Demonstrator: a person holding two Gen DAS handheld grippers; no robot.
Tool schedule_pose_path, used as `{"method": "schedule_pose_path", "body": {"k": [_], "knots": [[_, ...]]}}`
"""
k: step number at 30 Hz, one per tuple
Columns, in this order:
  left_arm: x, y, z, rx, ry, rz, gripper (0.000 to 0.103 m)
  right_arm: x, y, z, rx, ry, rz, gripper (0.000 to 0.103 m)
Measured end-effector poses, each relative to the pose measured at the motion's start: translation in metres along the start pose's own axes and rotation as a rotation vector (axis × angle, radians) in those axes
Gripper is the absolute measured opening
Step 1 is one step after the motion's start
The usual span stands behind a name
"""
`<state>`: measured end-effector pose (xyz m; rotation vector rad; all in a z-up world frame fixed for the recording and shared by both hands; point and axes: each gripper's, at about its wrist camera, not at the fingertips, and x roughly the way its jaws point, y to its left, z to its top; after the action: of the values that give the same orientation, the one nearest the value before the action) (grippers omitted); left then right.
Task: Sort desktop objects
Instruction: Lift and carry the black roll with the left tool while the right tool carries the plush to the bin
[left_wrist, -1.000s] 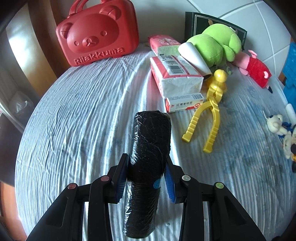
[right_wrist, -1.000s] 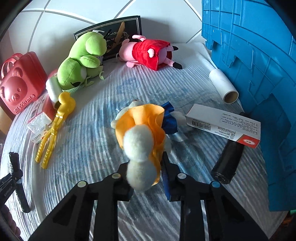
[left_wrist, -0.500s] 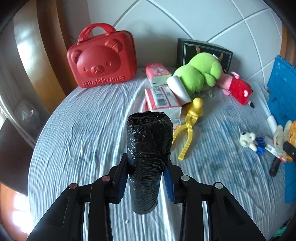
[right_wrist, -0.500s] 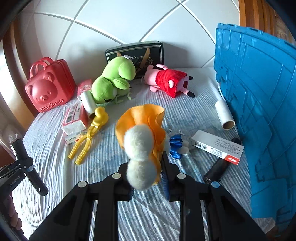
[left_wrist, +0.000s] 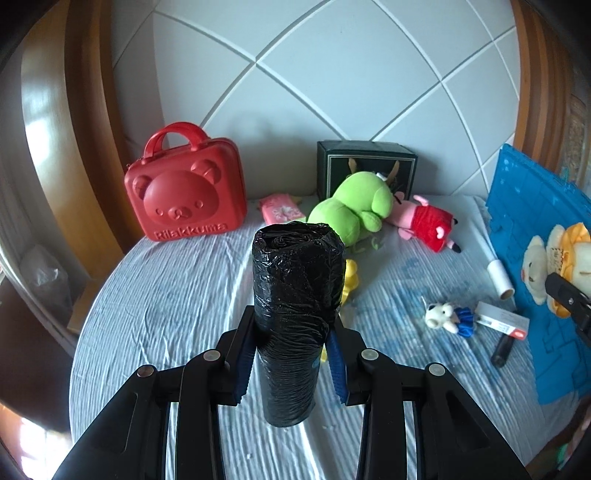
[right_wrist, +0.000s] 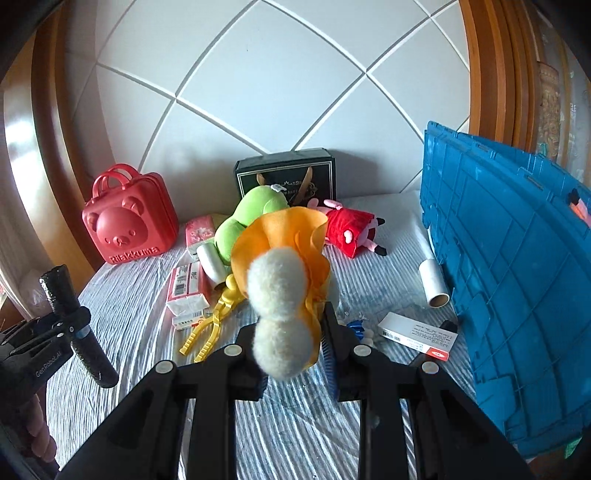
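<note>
Since a second ago: both lifted higher off the bench (left_wrist: 155, 295).
Left gripper (left_wrist: 291, 363): jaws grip black roll (left_wrist: 295, 295).
Right gripper (right_wrist: 293, 363): jaws grip plush (right_wrist: 284, 280).

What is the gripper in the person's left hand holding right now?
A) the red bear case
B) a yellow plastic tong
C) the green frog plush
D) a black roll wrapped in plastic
D: the left gripper is shut on the black roll, held above the table, while the green frog plush and red bear case lie behind it.
</note>
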<state>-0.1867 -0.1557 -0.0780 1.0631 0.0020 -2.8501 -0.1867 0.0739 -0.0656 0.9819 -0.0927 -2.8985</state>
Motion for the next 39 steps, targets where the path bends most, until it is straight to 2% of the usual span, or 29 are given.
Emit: {"method": "schedule_pose_path", "body": {"k": [12,20,26,31,35,39], "knots": [[-0.021,-0.035,0.018,0.059,-0.059,-0.079,0.034,-0.043,0.0,0.011,0.02,-0.082,-0.036,0.024],[-0.037,-0.101,0.039,0.085,-0.124,-0.125,0.034,-0.073,-0.05,0.032,0.055,-0.169,-0.053,0.024],[-0.058,-0.192,0.066,0.079,-0.193,-0.163,0.034,-0.102,-0.122,0.057,0.041,-0.246,-0.077,0.024],[-0.086,-0.286,0.086,0.104,-0.235,-0.212,0.034,-0.127,-0.212,0.072,0.065,-0.282,-0.126,0.024],[-0.115,-0.357,0.093,0.131,-0.258,-0.261,0.034,-0.149,-0.284,0.076,0.092,-0.288,-0.182,0.024],[-0.139,-0.416,0.089,0.188,-0.276,-0.262,0.035,-0.172,-0.342,0.07,0.125,-0.296,-0.222,0.024]]}}
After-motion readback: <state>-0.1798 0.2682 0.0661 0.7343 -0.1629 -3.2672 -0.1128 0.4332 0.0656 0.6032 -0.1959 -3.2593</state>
